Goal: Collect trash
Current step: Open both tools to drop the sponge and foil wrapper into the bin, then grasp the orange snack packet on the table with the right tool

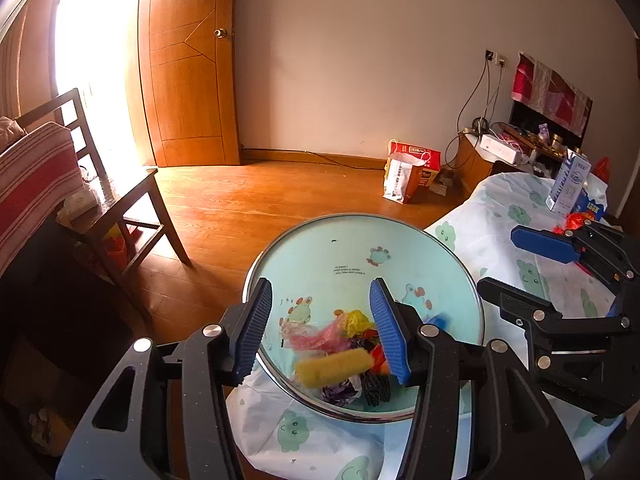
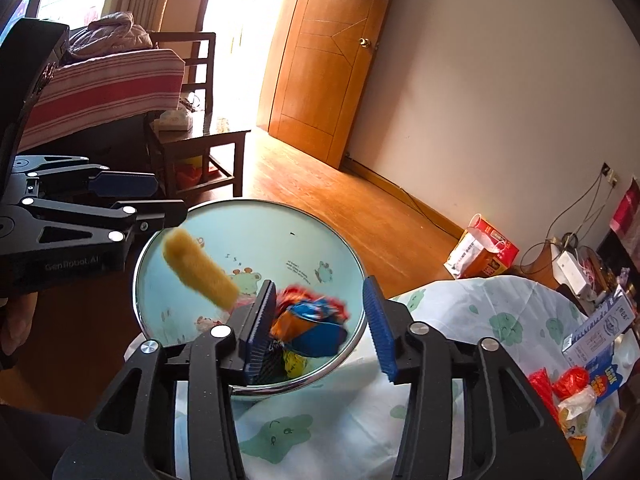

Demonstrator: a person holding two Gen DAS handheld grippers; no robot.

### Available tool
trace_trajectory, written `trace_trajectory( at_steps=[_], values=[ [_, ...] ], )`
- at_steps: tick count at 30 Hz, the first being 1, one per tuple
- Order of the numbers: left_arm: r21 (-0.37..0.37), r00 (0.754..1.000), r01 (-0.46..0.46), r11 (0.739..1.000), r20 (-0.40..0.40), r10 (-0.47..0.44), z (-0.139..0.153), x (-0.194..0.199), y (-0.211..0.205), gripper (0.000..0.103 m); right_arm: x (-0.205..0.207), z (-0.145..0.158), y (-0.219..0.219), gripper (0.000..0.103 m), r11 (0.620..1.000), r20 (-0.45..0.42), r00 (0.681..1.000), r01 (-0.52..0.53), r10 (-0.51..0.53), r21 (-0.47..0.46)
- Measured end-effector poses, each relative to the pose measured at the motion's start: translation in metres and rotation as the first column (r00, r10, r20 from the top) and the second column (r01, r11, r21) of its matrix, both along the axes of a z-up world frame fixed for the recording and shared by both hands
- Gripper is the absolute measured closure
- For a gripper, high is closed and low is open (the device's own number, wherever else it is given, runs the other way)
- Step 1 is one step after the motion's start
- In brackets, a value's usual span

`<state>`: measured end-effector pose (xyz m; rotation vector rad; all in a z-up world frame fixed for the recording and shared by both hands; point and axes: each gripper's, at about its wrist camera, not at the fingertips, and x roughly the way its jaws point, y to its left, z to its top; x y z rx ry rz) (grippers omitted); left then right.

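Note:
A round light-blue basin (image 1: pixel 400 236) with a metal rim stands at the table's edge and holds several crumpled wrappers (image 1: pixel 340 330). A yellow corn cob (image 1: pixel 334 367) is blurred in mid-air over the basin; in the right wrist view it (image 2: pixel 200 268) hangs below the left gripper. My left gripper (image 1: pixel 320 330) is open and empty above the basin. My right gripper (image 2: pixel 320 326) is open and empty over the basin; a blurred blue-and-orange wrapper (image 2: pixel 312 322) shows between its fingers, above the trash pile. The basin rim (image 2: pixel 352 256) also shows there.
The table has a white cloth with green prints (image 1: pixel 500 220). A milk carton (image 1: pixel 568 184), red wrappers (image 2: pixel 568 380) and a blue box (image 2: pixel 604 376) lie on its far right. A wooden chair (image 1: pixel 120 216) and a paper bag (image 1: pixel 408 176) stand on the wooden floor.

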<state>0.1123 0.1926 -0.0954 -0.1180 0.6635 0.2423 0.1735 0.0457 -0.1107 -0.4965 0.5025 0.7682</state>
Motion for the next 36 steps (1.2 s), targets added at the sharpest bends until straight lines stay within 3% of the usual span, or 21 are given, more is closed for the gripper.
trace_trajectory(
  at_steps=[5, 12, 19, 23, 31, 34, 35, 36],
  values=[
    [0.007, 1.0, -0.007, 1.0, -0.01, 0.007, -0.008, -0.003, -0.009, 0.021, -0.006, 0.002, -0.021, 0.046, 0.999, 0.004, 0.999, 0.036, -0.036, 0.0],
    [0.014, 0.995, 0.066, 0.998, -0.074, -0.064, -0.034, 0.003, -0.039, 0.02, -0.006, 0.012, -0.12, 0.043, 0.977, 0.014, 0.977, 0.214, -0.214, 0.003],
    [0.034, 0.991, 0.084, 0.996, -0.108, -0.08, -0.047, 0.008, -0.06, 0.017, 0.016, -0.002, -0.261, 0.04, 0.873, -0.051, 0.872, 0.487, -0.487, -0.017],
    [0.041, 0.99, 0.089, 0.995, -0.115, -0.084, -0.046, 0.01, -0.066, 0.016, 0.026, -0.016, -0.304, 0.024, 0.861, -0.093, 0.856, 0.506, -0.509, -0.054],
    [0.056, 0.989, 0.088, 0.995, -0.121, -0.081, -0.045, 0.014, -0.076, 0.016, 0.047, -0.035, -0.33, 0.024, 0.883, -0.208, 0.858, 0.455, -0.469, -0.116],
    [0.058, 0.99, 0.087, 0.994, -0.118, -0.08, -0.044, 0.015, -0.076, 0.016, 0.049, -0.038, -0.327, 0.034, 0.891, -0.233, 0.861, 0.427, -0.452, -0.151],
    [0.059, 0.99, 0.086, 0.995, -0.116, -0.079, -0.043, 0.014, -0.076, 0.016, 0.051, -0.038, -0.325, 0.052, 0.897, -0.242, 0.865, 0.416, -0.44, -0.148],
    [0.058, 0.99, 0.085, 0.995, -0.114, -0.078, -0.042, 0.015, -0.076, 0.016, 0.047, -0.036, -0.323, 0.058, 0.903, -0.243, 0.87, 0.404, -0.429, -0.146]
  ],
)
